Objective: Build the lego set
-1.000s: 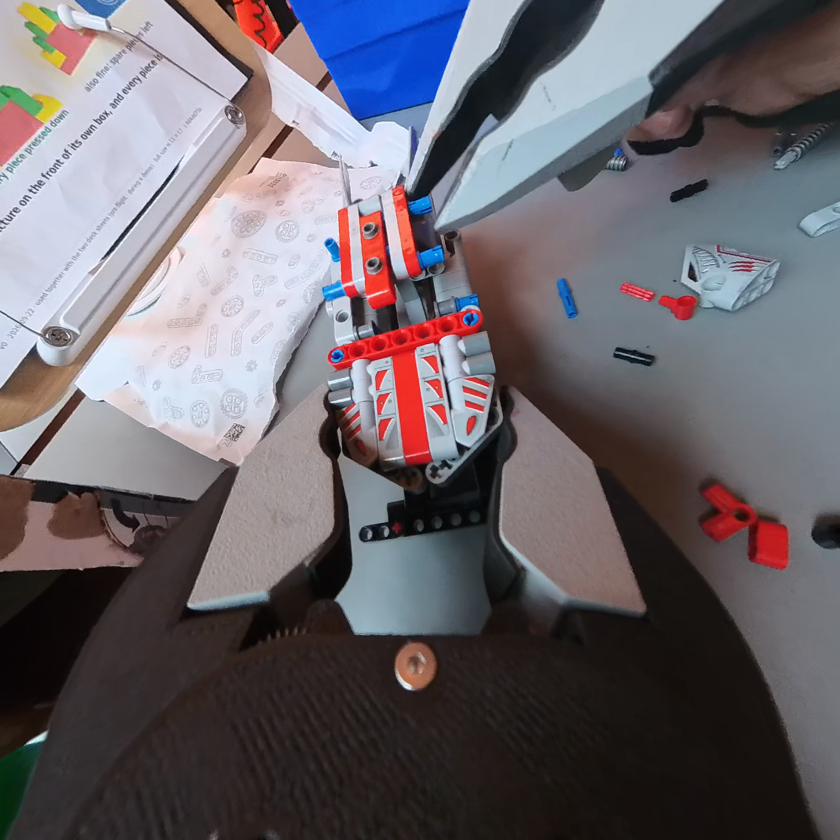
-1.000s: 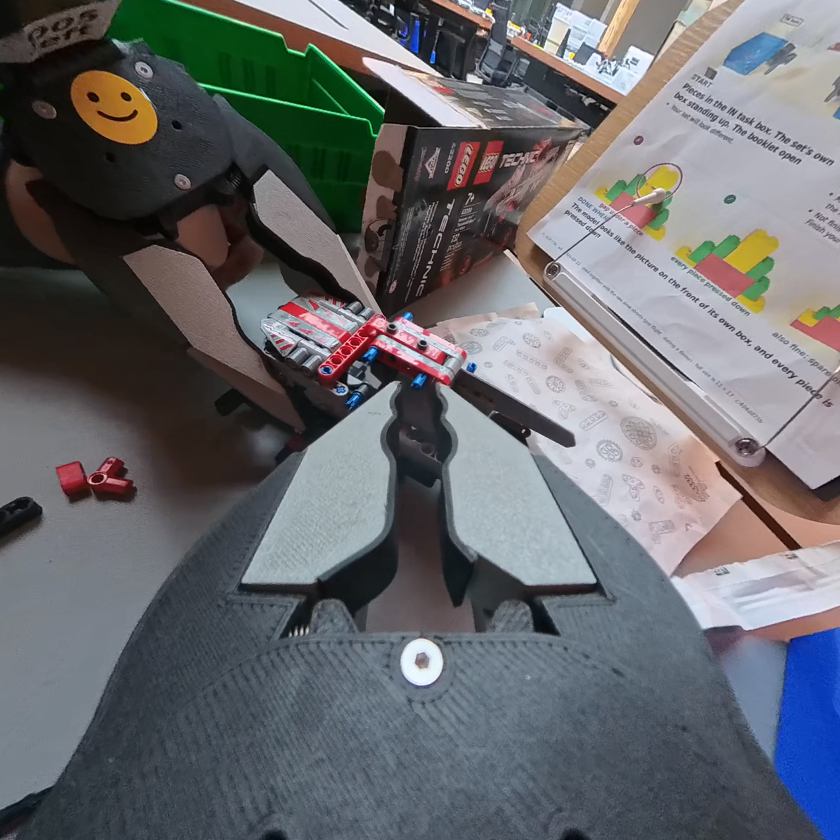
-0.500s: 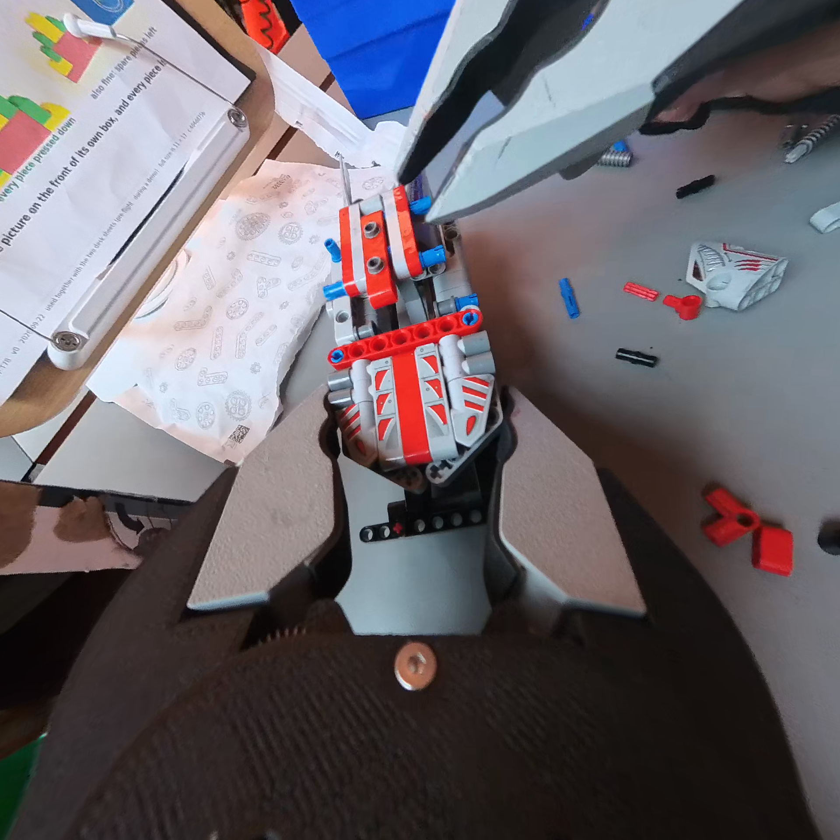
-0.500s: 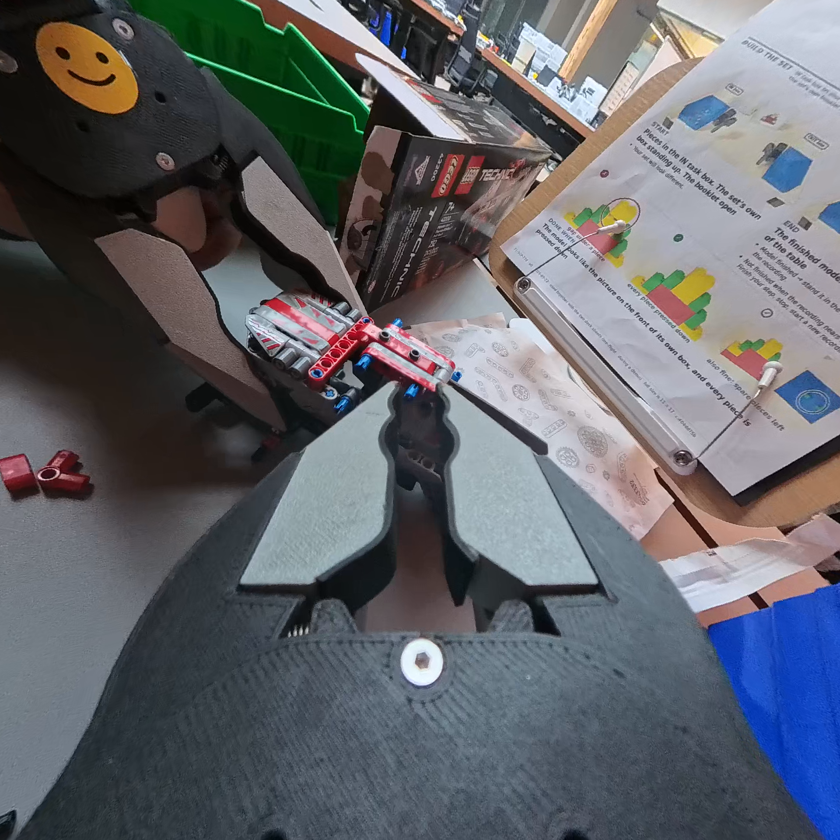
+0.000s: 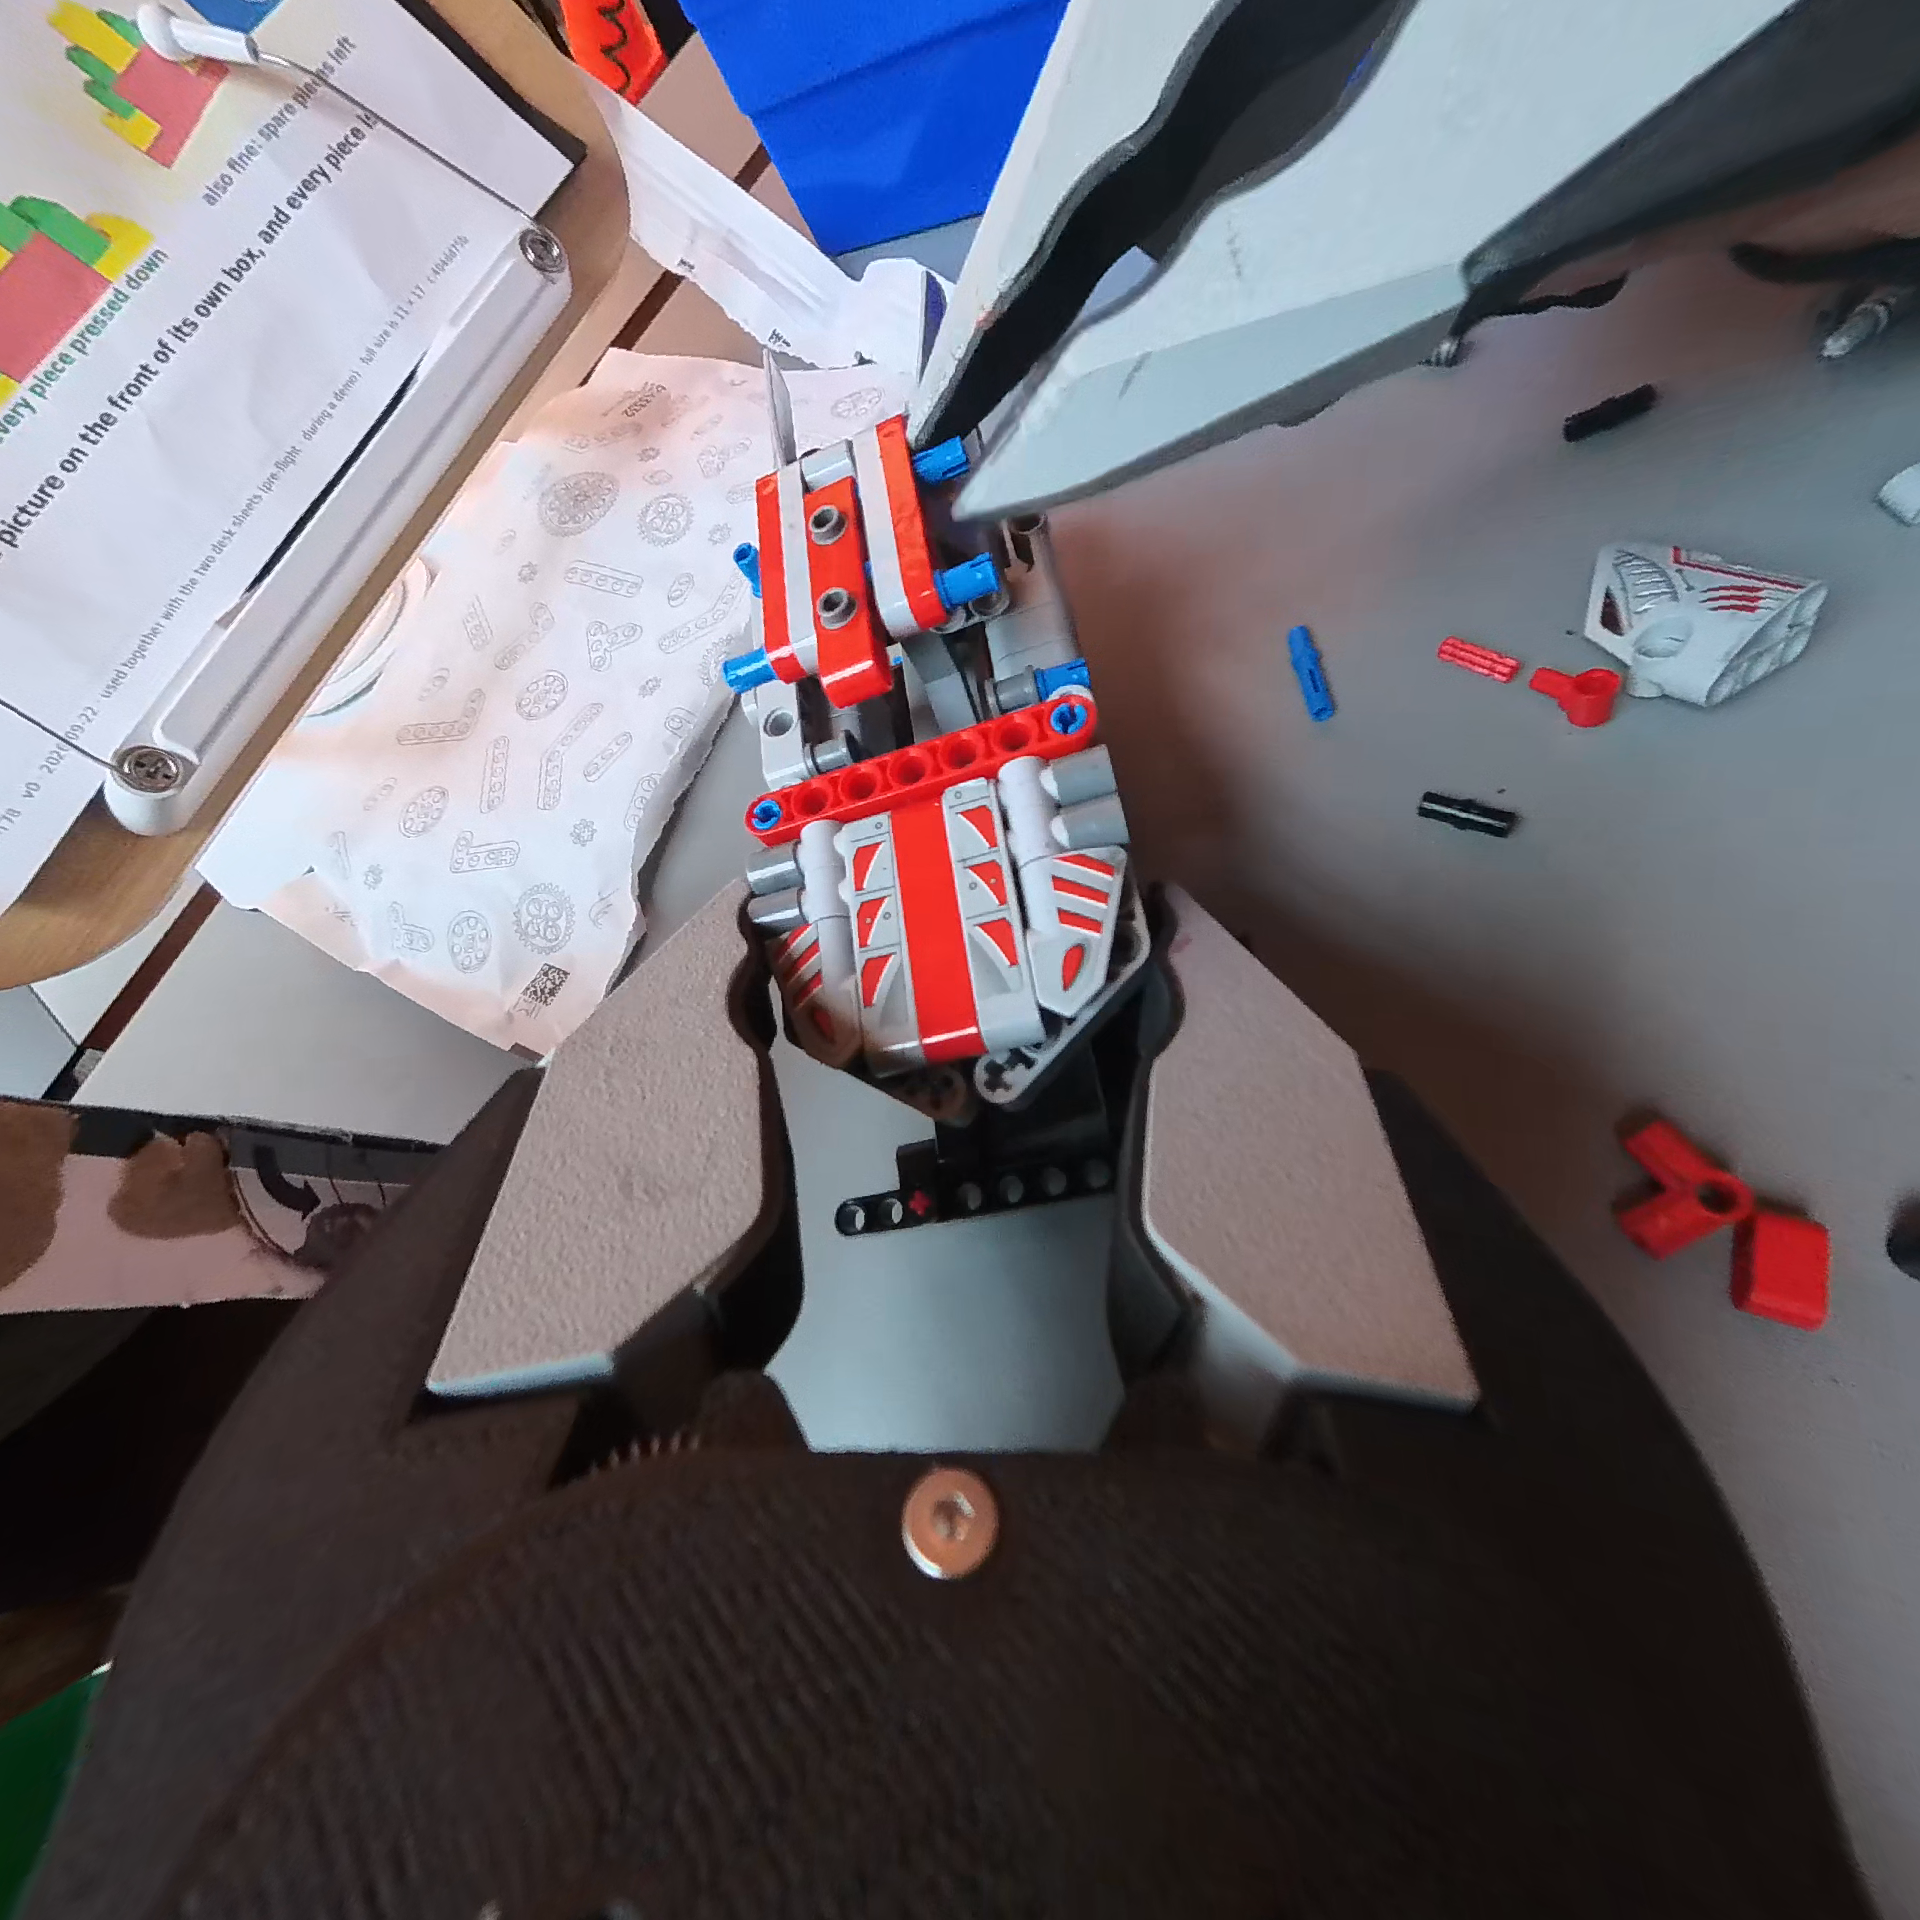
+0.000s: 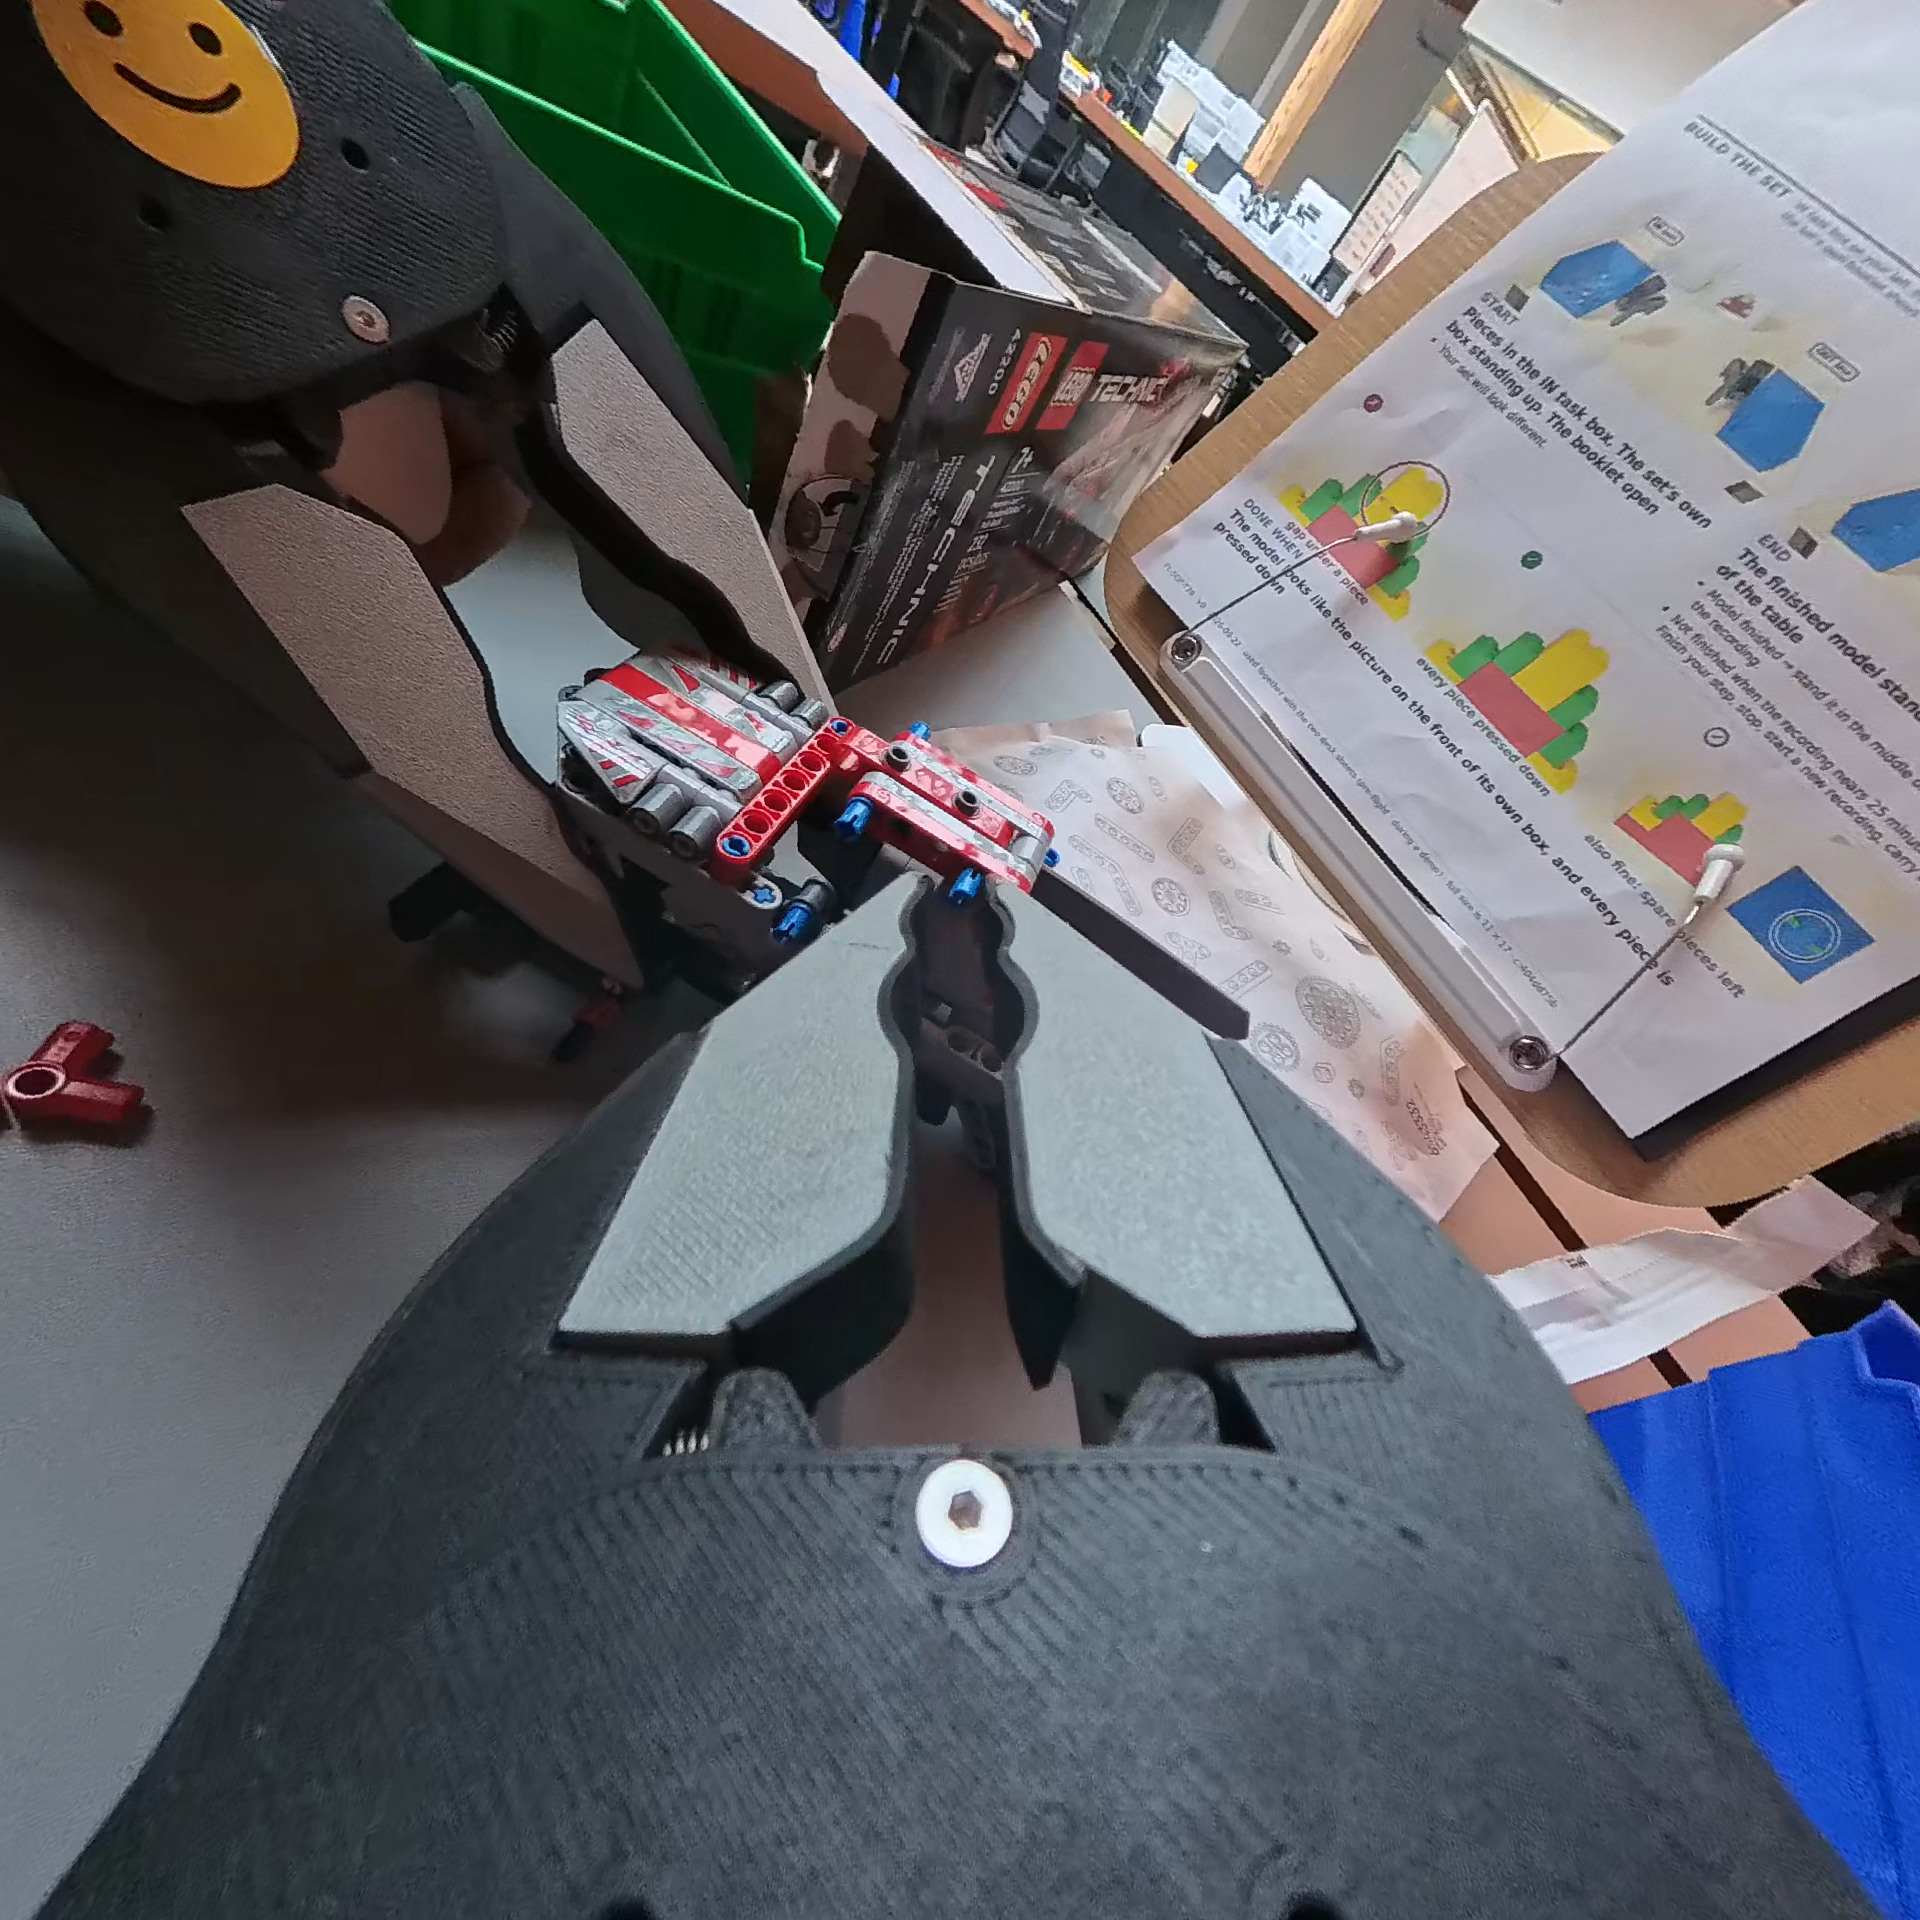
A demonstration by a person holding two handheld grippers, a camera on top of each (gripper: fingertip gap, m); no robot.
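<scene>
Between the two grippers, above the grey table (image 5: 1558, 1039), hangs the red-and-grey Technic model (image 5: 925, 790), part built. The left gripper (image 5: 951, 935) has its fingers clenched on the model's striped nose panels, one finger on each side, with a black pin-hole beam of the model showing in the gap behind them. The right gripper (image 6: 951, 925) comes in from the far end, its fingers closed to a narrow slot on a dark part of the model's rear, just under the pair of red beams with blue pins (the exact piece it pinches is too shadowed to name). From the left wrist view the right gripper's grey fingertips (image 5: 1049, 457) sit touching the rear red beams.

Loose parts lie on the table to the right of the model: a blue pin (image 5: 1309, 673), a black pin (image 5: 1467, 814), a small red axle (image 5: 1477, 659) beside a red connector (image 5: 1579, 694), a white printed panel (image 5: 1704, 636), and nearer the camera a red angled connector (image 5: 1720, 1226).

To the model's left a torn paper parts bag (image 5: 499, 727) lies flat, partly under a wooden stand carrying a clipped instruction sheet (image 6: 1558, 582). The set's dark box (image 6: 997, 488) stands beyond the model in the right wrist view, with a green bin (image 6: 644, 197) behind it. A blue bin (image 6: 1787, 1558) sits at the right edge.
</scene>
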